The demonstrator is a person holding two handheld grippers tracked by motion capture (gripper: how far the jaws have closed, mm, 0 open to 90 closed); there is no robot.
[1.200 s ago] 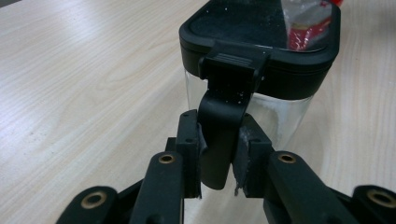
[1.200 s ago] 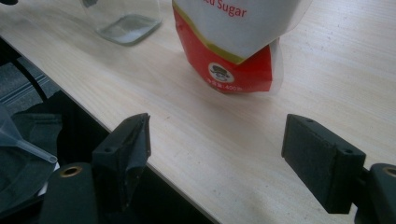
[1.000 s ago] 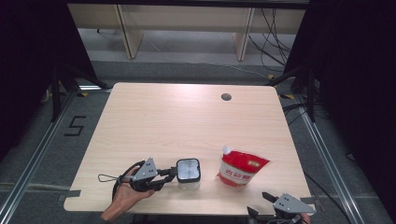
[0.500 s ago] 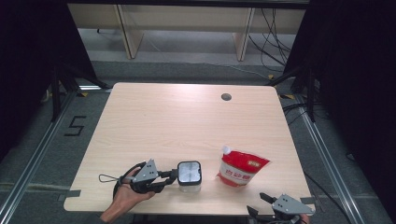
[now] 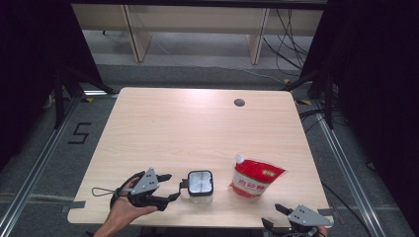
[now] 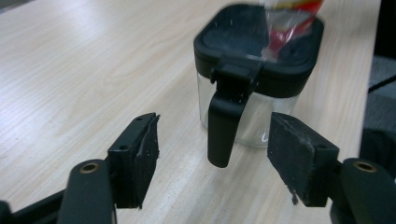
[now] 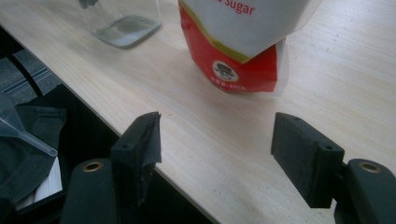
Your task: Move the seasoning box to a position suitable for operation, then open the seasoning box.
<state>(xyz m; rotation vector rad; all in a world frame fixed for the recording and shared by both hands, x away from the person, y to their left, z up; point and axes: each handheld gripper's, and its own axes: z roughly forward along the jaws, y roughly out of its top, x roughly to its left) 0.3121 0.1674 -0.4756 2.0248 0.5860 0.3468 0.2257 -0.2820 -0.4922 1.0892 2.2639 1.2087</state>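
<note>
While the wooden surface [image 5: 197, 128] carried a red sugar pouch [image 5: 255, 177] at five o'clock, the lidded glass jar [image 5: 200, 183] stood at six. The left gripper [image 5: 170, 186], jaws just opened, flanked its black handle [image 6: 223, 126] untouching; the right gripper [image 5: 272, 216] stayed spread.

Lab: black-curtained rig [image 5: 29, 74], taped floor [image 5: 79, 133]
</note>
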